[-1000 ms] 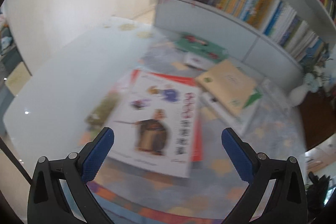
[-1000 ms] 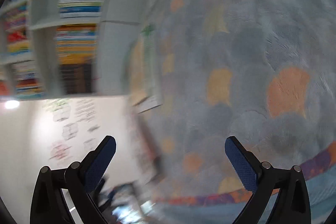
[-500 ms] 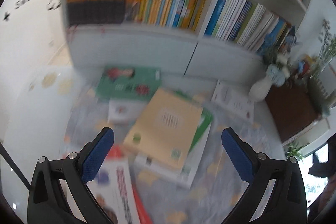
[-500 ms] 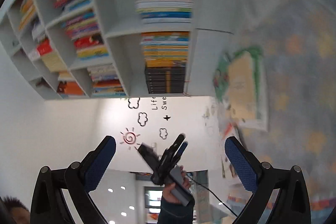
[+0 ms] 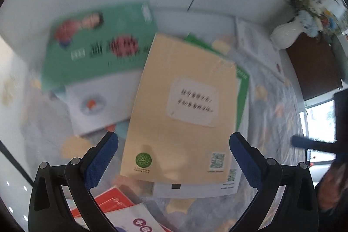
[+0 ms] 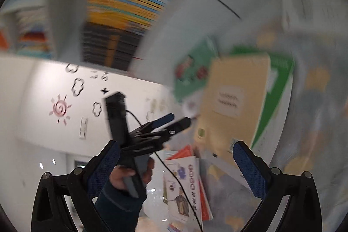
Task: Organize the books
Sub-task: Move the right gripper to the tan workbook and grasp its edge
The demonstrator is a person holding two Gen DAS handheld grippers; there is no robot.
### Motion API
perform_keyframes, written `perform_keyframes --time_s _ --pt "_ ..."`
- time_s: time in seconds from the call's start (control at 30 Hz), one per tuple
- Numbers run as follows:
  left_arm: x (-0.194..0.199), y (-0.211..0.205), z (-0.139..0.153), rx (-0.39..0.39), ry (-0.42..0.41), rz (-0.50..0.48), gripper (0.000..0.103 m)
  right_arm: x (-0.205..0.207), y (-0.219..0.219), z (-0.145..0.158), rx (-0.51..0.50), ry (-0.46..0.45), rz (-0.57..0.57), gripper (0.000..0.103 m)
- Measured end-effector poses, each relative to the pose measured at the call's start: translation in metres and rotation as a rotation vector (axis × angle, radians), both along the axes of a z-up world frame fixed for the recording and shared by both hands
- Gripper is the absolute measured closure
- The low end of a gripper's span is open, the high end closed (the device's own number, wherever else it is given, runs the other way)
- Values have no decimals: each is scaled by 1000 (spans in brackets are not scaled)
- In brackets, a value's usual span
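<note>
My left tool hangs with its blue-padded jaws spread wide and nothing between them, poised over the flat tan paperback book with a pale label on its cover. That book lies straight ahead of the tool, its near edge sitting in the gap between the jaws. It rests on top of a white-and-green book that pokes out on the right and along the near edge. Ahead and to the left lies a green picture book with red figures, overlapping a white book with a round orange-and-grey emblem. Close under the left jaw sit a red-covered book and a white one with red characters. All of them are scattered on a pale patterned rug in front of the white shelf unit.

My right tool is also wide and empty, held off to the side and looking across at the left tool, and the tan book lies ahead and right of it.

The risk I see: the tan book is thin and lies flush on the one beneath, so the jaws may pinch both, or slide over the cover and push the pile askew. Coming down flat rather than at an edge would cause that. The blur also suggests I am moving fast enough to overshoot.
</note>
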State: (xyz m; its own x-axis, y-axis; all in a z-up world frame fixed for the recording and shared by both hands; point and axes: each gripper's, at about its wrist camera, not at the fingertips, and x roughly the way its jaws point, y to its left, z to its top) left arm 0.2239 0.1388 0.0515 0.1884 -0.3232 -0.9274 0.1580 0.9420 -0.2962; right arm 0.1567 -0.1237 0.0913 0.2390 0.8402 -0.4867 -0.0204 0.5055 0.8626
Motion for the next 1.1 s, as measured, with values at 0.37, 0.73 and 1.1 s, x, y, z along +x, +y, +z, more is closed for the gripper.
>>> perform_keyframes --time_s 0.37,0.73,1.1 --pt "9 -3 -52 80 68 40 1 10 30 -106 19 251 -22 0" --pt "-4 -3 -61 8 92 -146 1 6 25 -135 120 310 -94 0" --pt "-31 13 -49 -192 148 -109 1 -4 11 -153 307 415 -141 0"
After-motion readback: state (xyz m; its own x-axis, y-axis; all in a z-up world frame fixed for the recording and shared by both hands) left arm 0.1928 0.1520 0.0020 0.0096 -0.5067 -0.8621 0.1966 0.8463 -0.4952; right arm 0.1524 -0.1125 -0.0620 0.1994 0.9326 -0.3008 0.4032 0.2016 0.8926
